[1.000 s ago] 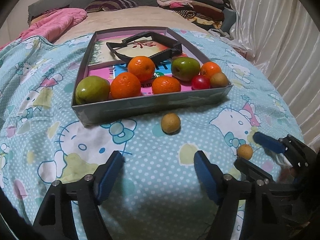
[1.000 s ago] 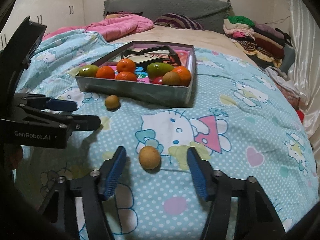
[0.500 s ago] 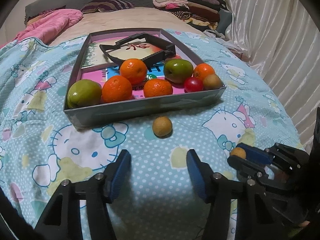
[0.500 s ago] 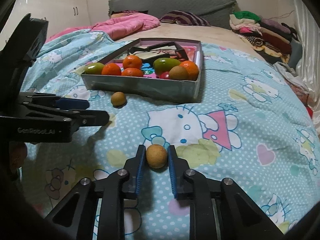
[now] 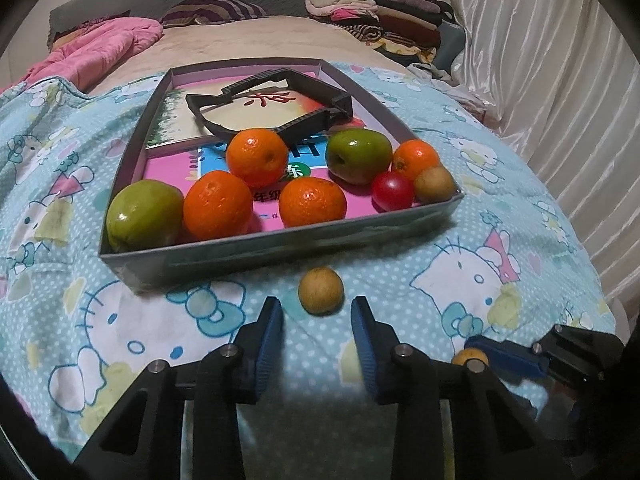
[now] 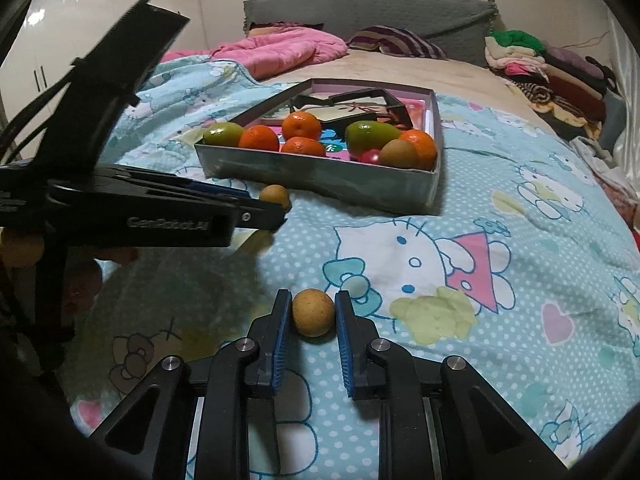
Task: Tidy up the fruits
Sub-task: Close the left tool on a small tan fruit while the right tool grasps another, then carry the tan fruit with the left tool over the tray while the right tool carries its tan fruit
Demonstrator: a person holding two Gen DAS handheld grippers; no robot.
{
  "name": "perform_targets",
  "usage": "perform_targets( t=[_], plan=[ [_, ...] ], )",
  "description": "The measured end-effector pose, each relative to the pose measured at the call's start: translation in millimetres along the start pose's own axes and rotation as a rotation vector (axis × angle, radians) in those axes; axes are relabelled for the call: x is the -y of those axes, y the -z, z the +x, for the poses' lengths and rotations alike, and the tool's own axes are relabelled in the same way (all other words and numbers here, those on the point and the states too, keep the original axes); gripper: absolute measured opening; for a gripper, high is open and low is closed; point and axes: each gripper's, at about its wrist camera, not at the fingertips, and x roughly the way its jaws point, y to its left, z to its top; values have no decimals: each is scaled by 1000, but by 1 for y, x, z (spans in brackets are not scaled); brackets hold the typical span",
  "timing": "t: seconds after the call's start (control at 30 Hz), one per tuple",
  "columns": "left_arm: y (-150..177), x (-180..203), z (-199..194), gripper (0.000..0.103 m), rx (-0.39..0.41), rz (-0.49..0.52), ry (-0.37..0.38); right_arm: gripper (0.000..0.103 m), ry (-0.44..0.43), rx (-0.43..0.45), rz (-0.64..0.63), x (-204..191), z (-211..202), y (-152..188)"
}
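A small brown fruit (image 5: 321,290) lies on the bedspread just in front of the grey box (image 5: 280,250). My left gripper (image 5: 317,310) has its blue pads on either side of it, closing but not touching. A second small brown fruit (image 6: 313,314) sits on the bedspread with my right gripper (image 6: 313,303) shut on it, both pads pressing its sides. The box holds several oranges (image 5: 256,156), two green fruits (image 5: 144,214), a red one (image 5: 392,190) and a brown one (image 5: 434,184).
A black frame-like object (image 5: 280,108) lies in the far half of the box, on printed cards. Pink bedding (image 6: 276,50) and a striped pillow (image 6: 396,40) lie at the head of the bed. Folded clothes (image 5: 376,20) are stacked at the far right, beside a white curtain (image 5: 560,80).
My right gripper closed onto the brown fruit between its pads. My left gripper moved up to the other brown fruit near the box while its jaws narrowed.
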Motion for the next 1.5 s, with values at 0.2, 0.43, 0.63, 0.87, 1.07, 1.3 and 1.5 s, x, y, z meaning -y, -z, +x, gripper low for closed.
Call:
perform_targets(
  t=[0.2, 0.43, 0.63, 0.87, 1.07, 1.3, 1.5],
  plan=[
    [-5, 0, 6, 26, 5, -3, -4, 22, -13, 1, 12, 3, 1, 0],
    [-6, 1, 12, 24, 0, 3, 12, 22, -26, 2, 25, 6, 2, 0],
    [4, -1, 0, 24, -8, 4, 31, 22, -34, 10, 24, 5, -1, 0],
    [18, -9, -22, 24, -7, -28, 48, 22, -40, 17, 13, 1, -3, -2],
    [24, -14, -32, 24, -6, -37, 41, 22, -45, 25, 4, -3, -4, -6],
    [28, -15, -39, 24, -5, -38, 36, 22, -53, 41, -5, -9, -7, -9],
    [24, -18, -46, 24, 11, -46, 29, 22, -61, 52, -7, -10, -9, -14]
  ],
)
